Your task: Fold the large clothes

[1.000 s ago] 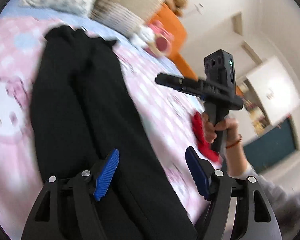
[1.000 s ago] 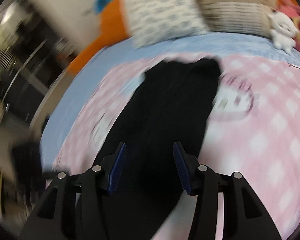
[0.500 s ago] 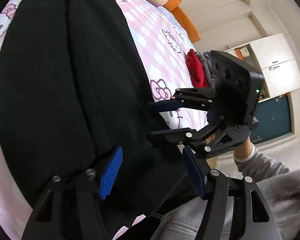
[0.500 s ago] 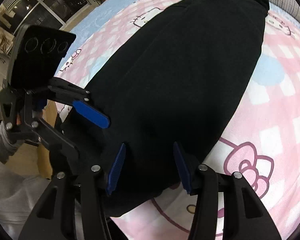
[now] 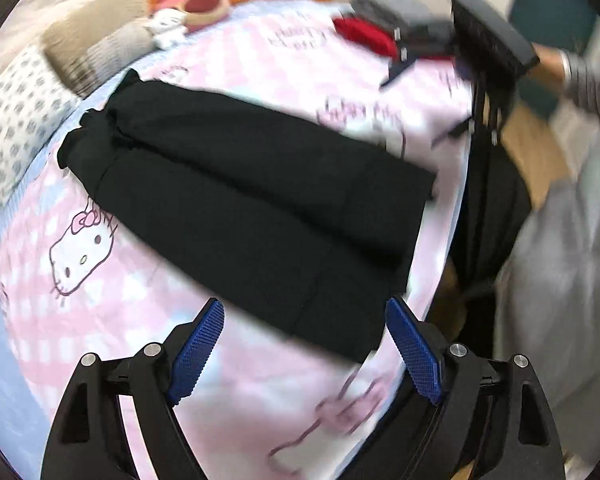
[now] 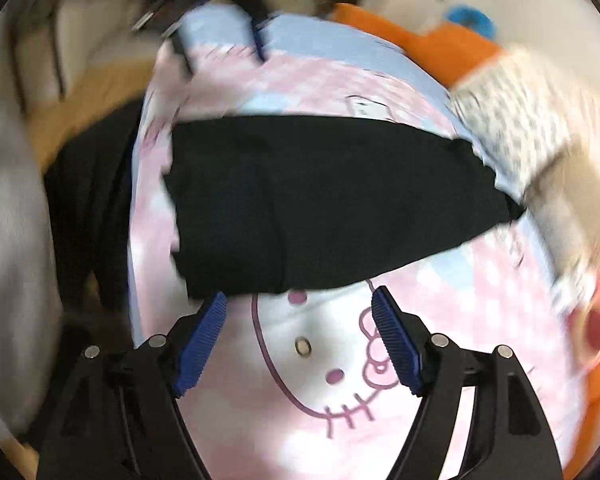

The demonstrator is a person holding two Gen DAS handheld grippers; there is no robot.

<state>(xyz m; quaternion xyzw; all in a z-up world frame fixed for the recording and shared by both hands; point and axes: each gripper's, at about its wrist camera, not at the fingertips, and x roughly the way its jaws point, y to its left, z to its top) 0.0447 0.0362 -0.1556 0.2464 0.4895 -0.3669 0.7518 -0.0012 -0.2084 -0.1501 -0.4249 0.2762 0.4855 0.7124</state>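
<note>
A large black garment (image 5: 252, 200) lies flat and lengthwise across the pink cartoon-cat bedsheet (image 5: 112, 300); it also shows in the right wrist view (image 6: 324, 200). My left gripper (image 5: 306, 350) is open and empty, just above the garment's near end by the bed edge. My right gripper (image 6: 298, 340) is open and empty over bare sheet, just short of the garment's long edge. The right gripper also shows in the left wrist view (image 5: 480, 56), held up at the far side. The left gripper is a blur in the right wrist view (image 6: 220, 20).
Pillows (image 5: 16, 100) and plush toys (image 5: 196, 4) lie at the head of the bed. Red and grey clothes (image 5: 364, 32) are piled at the far corner. An orange headboard (image 6: 420, 36) stands behind. The person's grey trousers (image 5: 560, 280) and wooden floor (image 5: 536, 148) are beside the bed.
Both grippers have pulled back from the garment's near end and swung apart, the views are motion-blurred. The garment now lies flat on the sheet, free of both grippers.
</note>
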